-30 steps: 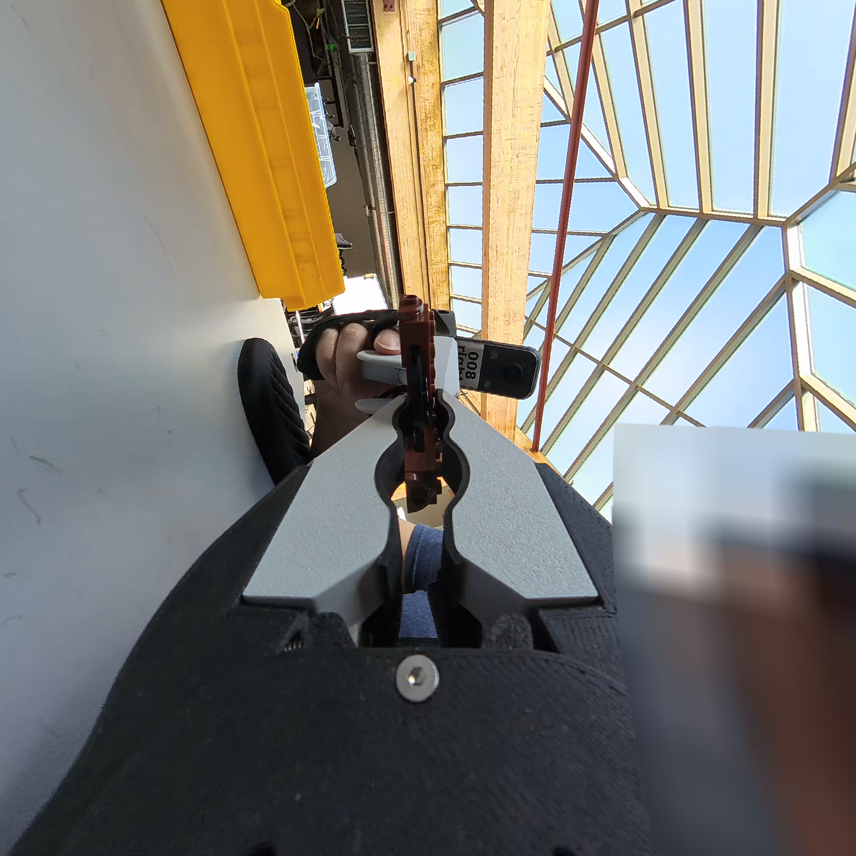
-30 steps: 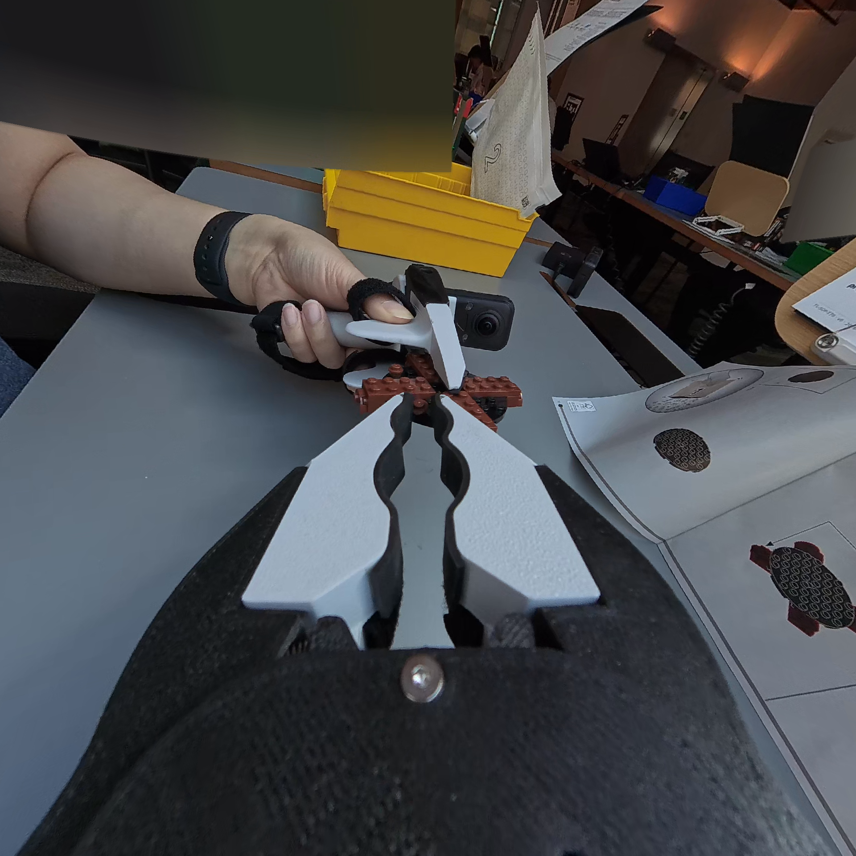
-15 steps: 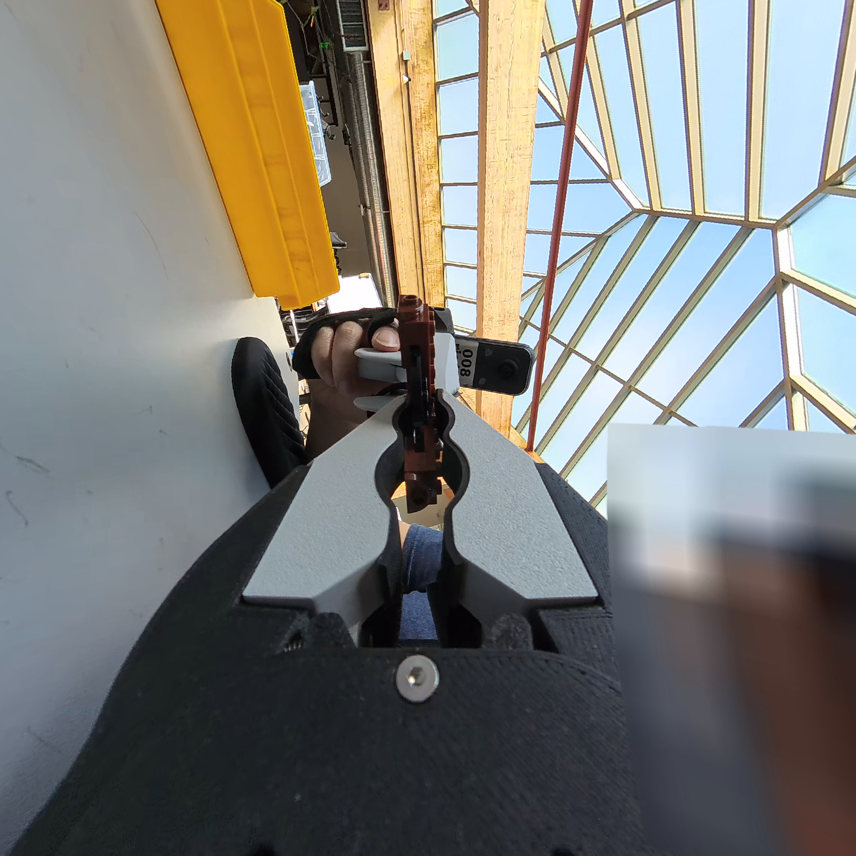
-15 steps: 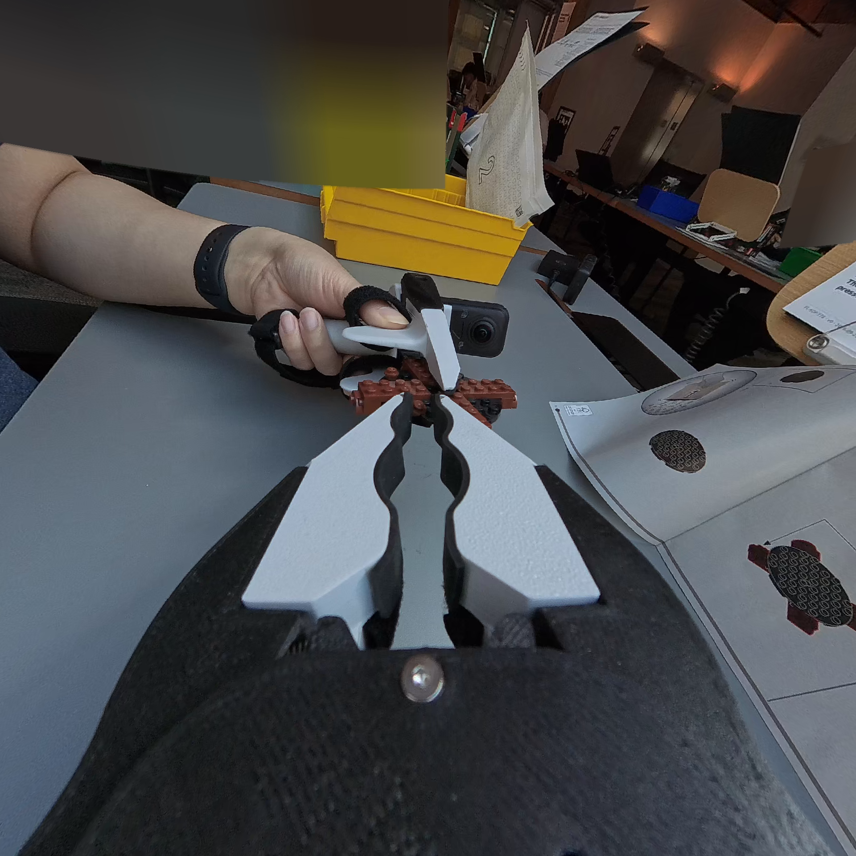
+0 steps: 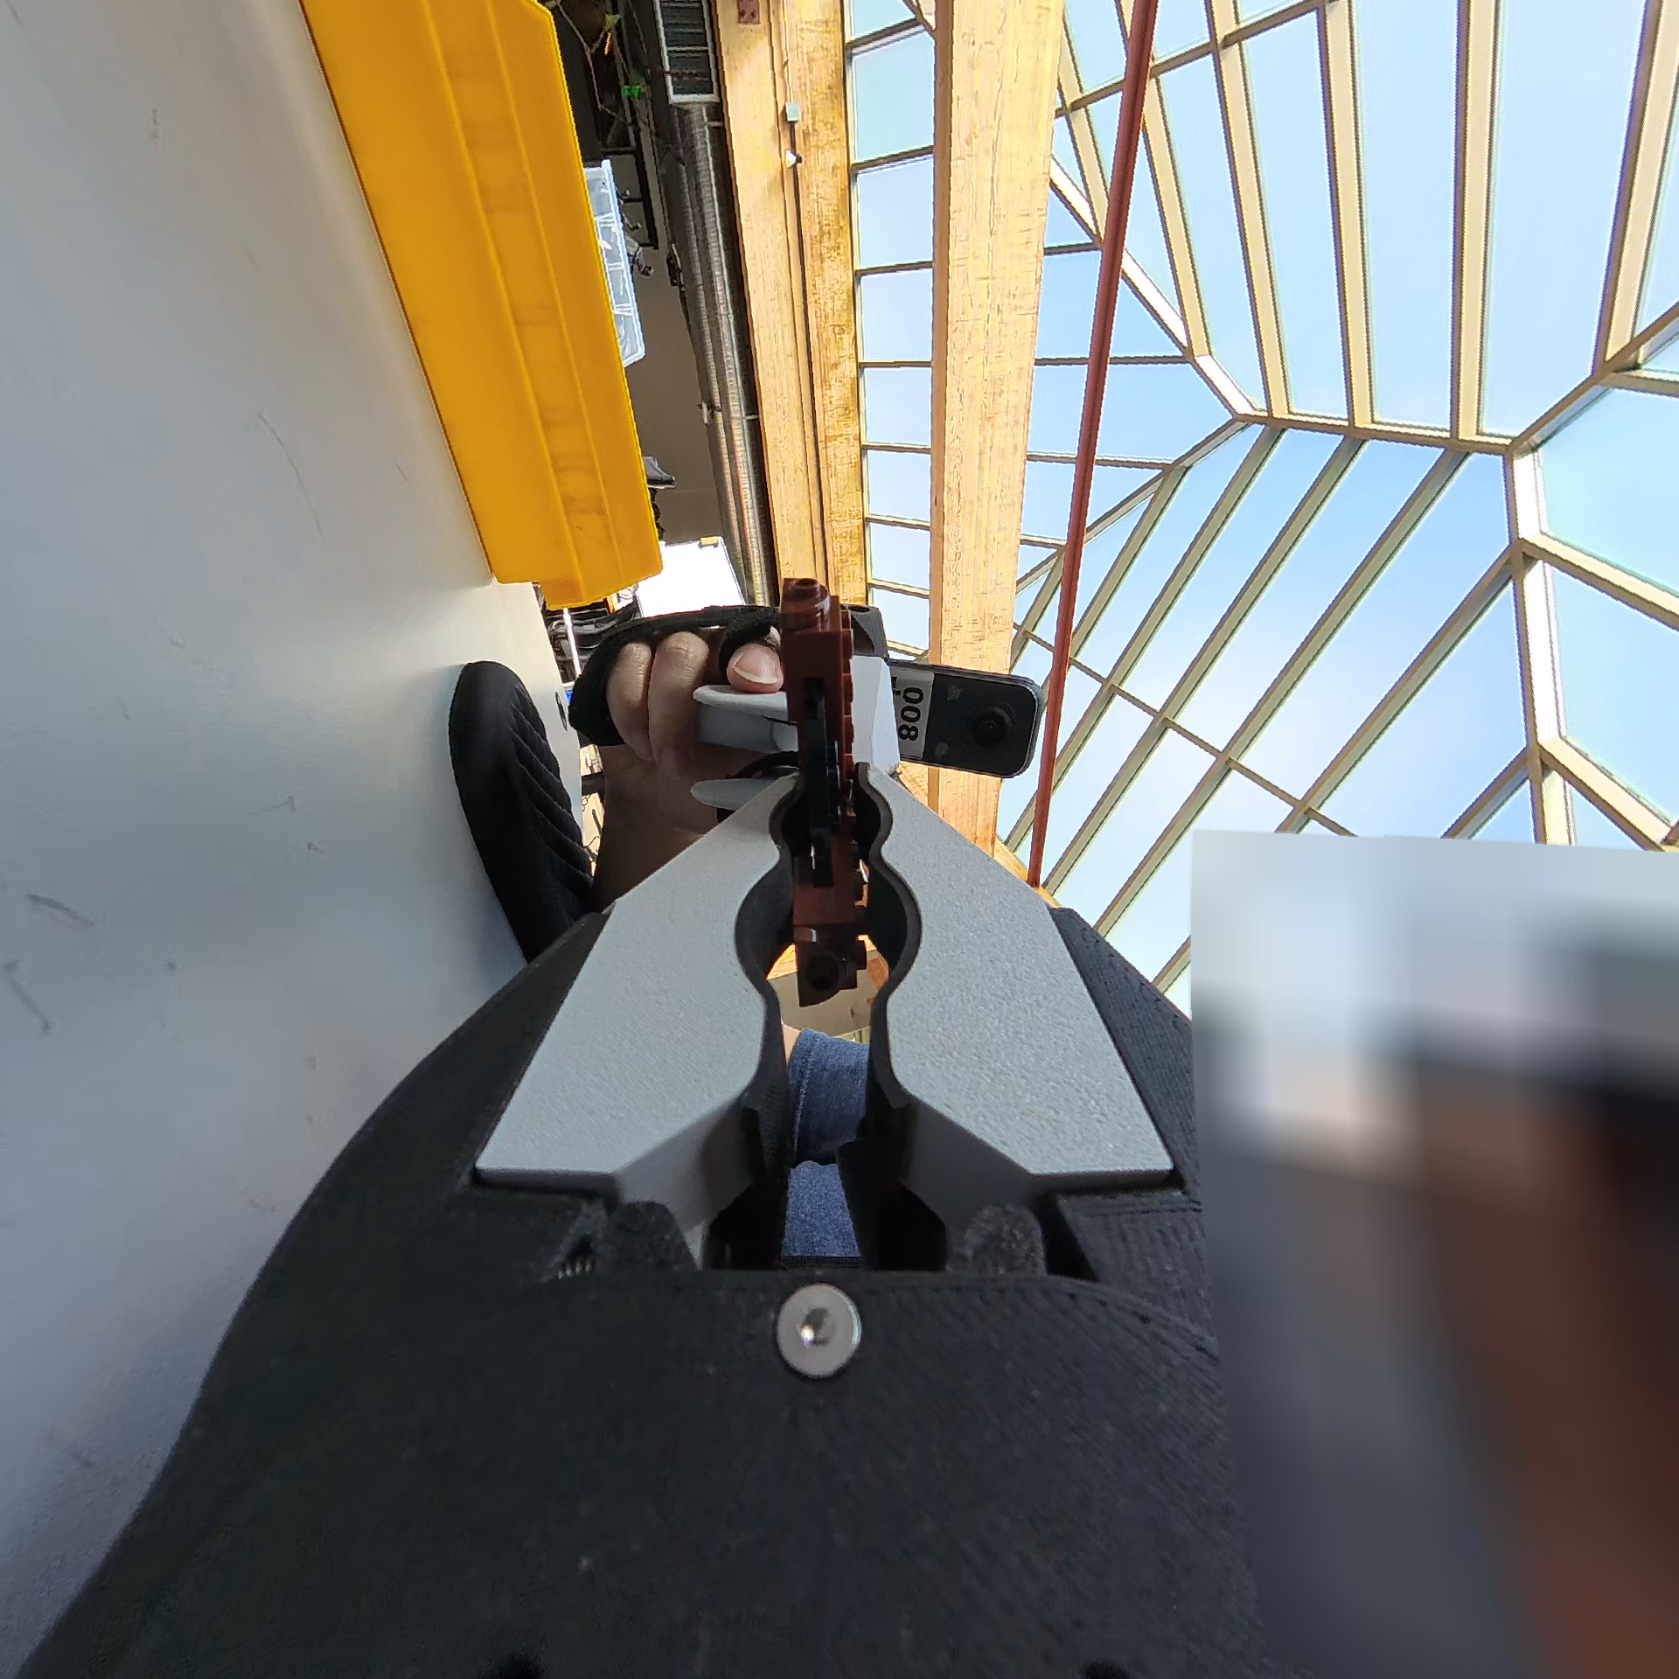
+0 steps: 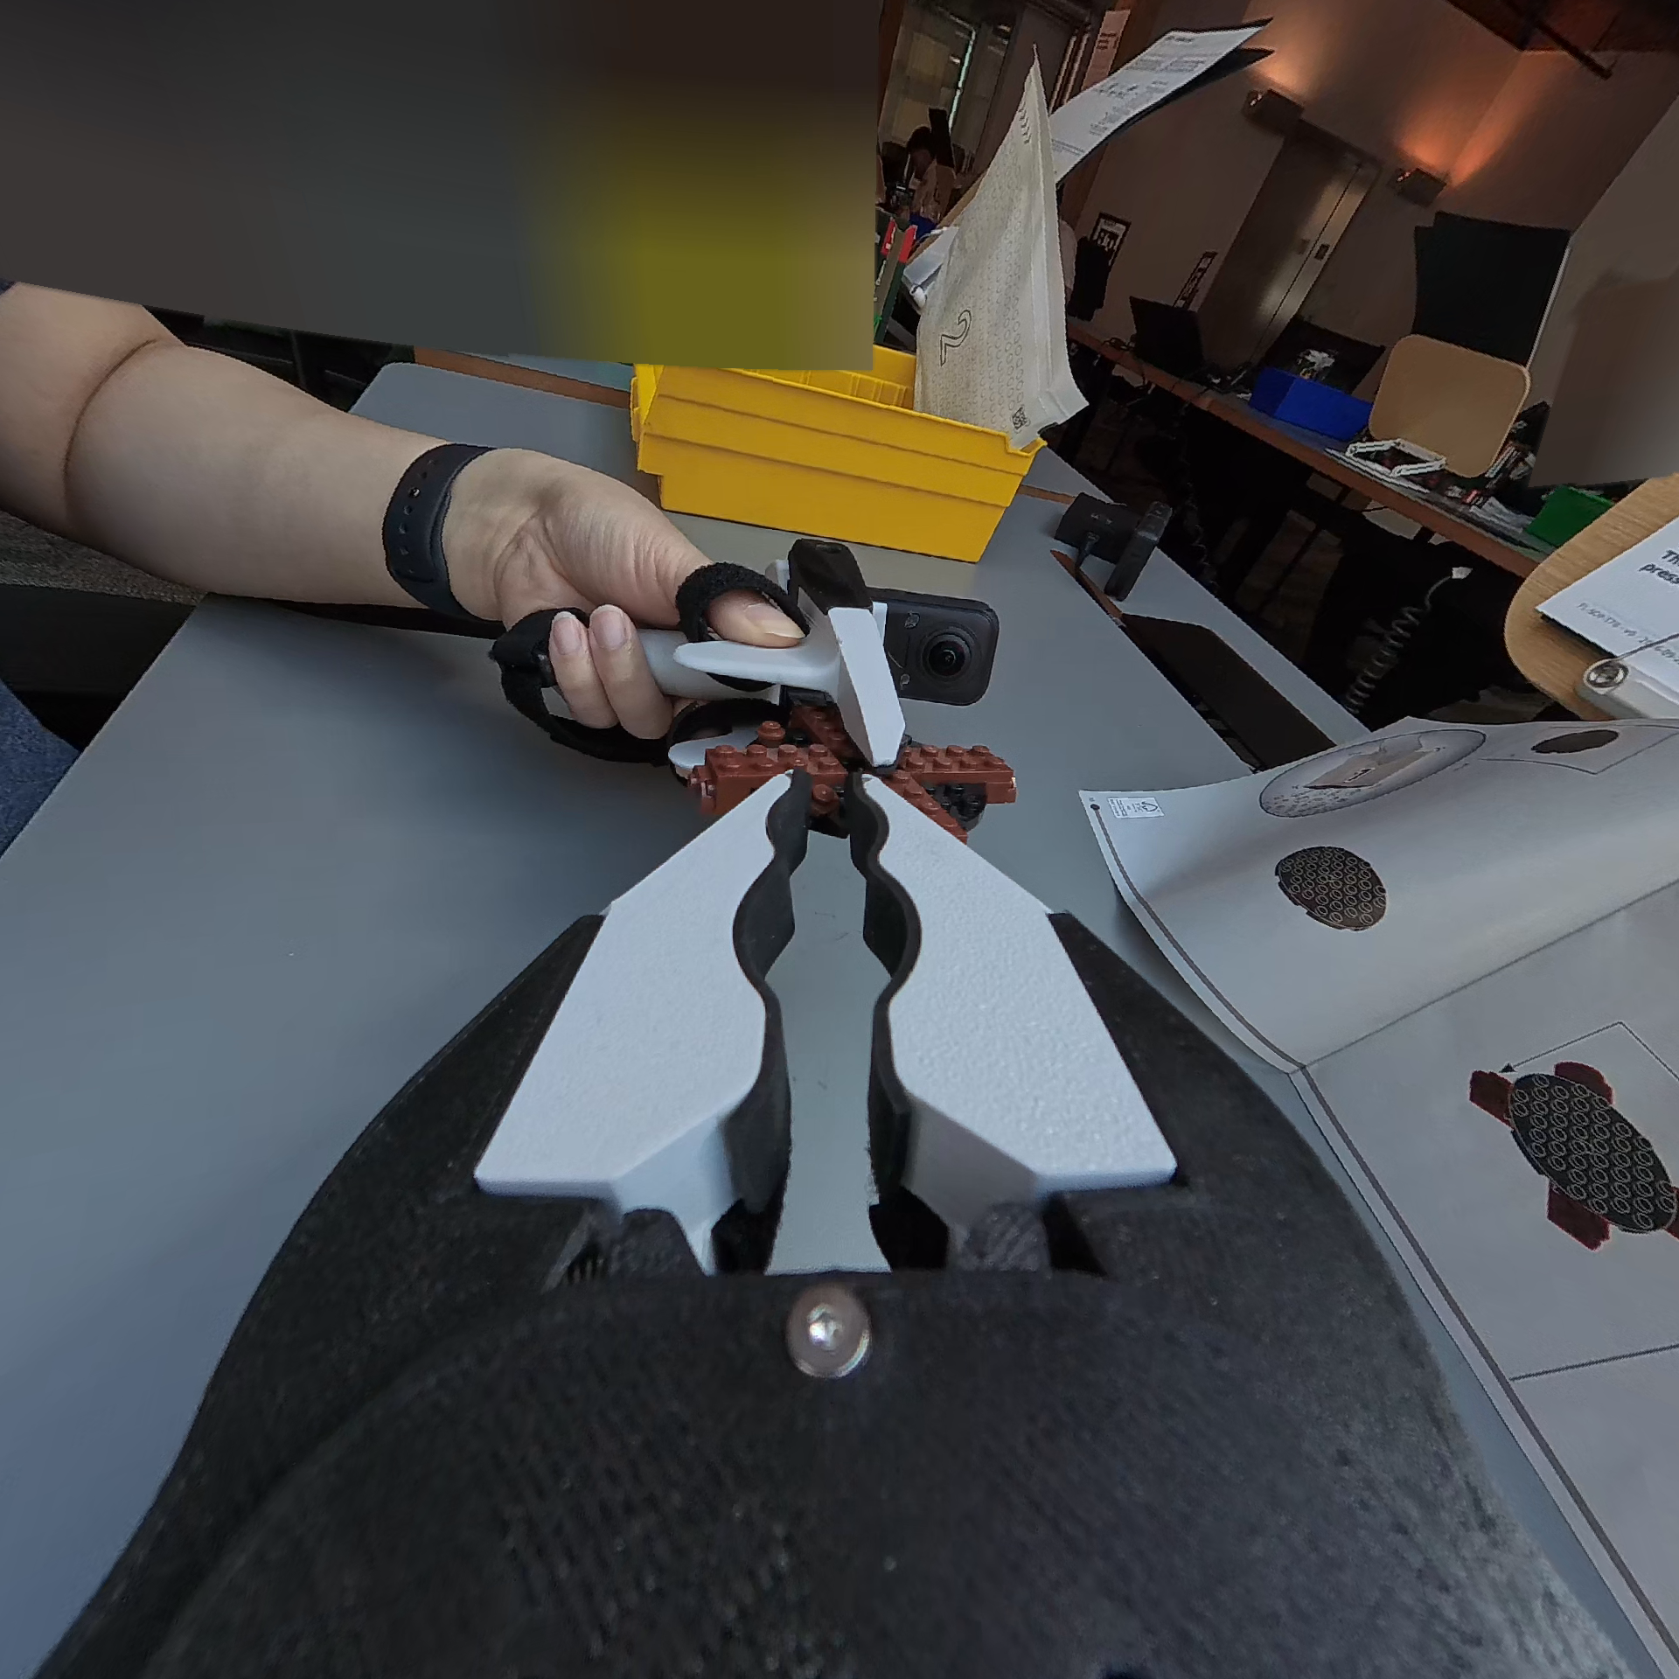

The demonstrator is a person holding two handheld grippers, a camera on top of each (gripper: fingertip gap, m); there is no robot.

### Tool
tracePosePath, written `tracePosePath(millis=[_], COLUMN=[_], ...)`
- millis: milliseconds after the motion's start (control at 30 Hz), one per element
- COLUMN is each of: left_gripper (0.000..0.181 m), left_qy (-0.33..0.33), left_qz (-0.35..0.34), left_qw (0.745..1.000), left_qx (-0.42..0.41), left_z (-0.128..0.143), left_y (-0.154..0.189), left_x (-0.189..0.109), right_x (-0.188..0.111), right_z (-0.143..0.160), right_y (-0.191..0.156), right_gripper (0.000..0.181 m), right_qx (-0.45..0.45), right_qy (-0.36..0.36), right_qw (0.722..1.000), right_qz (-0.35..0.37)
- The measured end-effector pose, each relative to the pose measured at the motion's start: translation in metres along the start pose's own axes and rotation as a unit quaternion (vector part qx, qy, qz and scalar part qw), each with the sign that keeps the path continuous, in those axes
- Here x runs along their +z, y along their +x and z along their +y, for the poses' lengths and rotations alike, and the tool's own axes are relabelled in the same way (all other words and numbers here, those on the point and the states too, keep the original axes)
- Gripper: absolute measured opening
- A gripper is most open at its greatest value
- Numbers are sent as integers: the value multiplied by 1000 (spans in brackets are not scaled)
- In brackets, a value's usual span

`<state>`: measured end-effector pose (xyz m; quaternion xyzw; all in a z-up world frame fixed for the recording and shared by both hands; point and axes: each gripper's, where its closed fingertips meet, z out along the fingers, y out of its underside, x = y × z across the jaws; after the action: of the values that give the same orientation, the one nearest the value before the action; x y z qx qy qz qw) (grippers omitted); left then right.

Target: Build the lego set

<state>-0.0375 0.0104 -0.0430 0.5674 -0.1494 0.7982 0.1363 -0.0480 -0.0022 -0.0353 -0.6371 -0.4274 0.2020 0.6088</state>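
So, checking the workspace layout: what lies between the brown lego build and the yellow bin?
Right wrist view: the left hand-held gripper over the brown lego build, then bare table to the yellow bin.

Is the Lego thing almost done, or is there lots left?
Partly done. Brown pieces already form a cross-shaped lego assembly. The left gripper grips it; the right gripper is at its edge. The instruction booklet pictures a dark oval top; none shows on it yet.

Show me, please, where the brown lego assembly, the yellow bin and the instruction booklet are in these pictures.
brown lego assembly (image 6: 945, 768): right wrist view, on its studded right-hand arm.
yellow bin (image 6: 818, 472): right wrist view, on its front wall.
instruction booklet (image 6: 1454, 918): right wrist view, on the bare upper page.
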Motion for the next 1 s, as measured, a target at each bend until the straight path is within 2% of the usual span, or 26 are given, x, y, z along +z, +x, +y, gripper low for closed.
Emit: tracePosePath(millis=[500, 700, 767, 867, 933, 1000], left_gripper=[5, 6, 6, 6, 6, 6], left_qy=[1, 7, 10, 17, 23, 28], left_qz=[10, 9, 8, 1, -4, -9], left_qw=[1000, 1000, 1000, 1000, 1000, 999], left_qx=[-11, -9, -6, 4, 14, 22], left_z=[1, -2, -3, -6, -8, -11], left_y=[1, 1, 1, 2, 2, 2], left_x=[1, -1, -2, -3, -5, -6], right_x=[-1, -8, -12, -18, -22, -23], right_z=[-3, -18, -22, -22, -15, -8], right_y=[1, 6, 17, 31, 33, 27], right_gripper=[7, 7, 8, 15, 21, 30], right_qx=[1, 28, 77, 233, 357, 473], right_qy=[7, 52, 65, 78, 76, 75], right_qw=[1000, 998, 995, 969, 930, 878], right_qz=[3, 7, 25, 38, 32, 0])
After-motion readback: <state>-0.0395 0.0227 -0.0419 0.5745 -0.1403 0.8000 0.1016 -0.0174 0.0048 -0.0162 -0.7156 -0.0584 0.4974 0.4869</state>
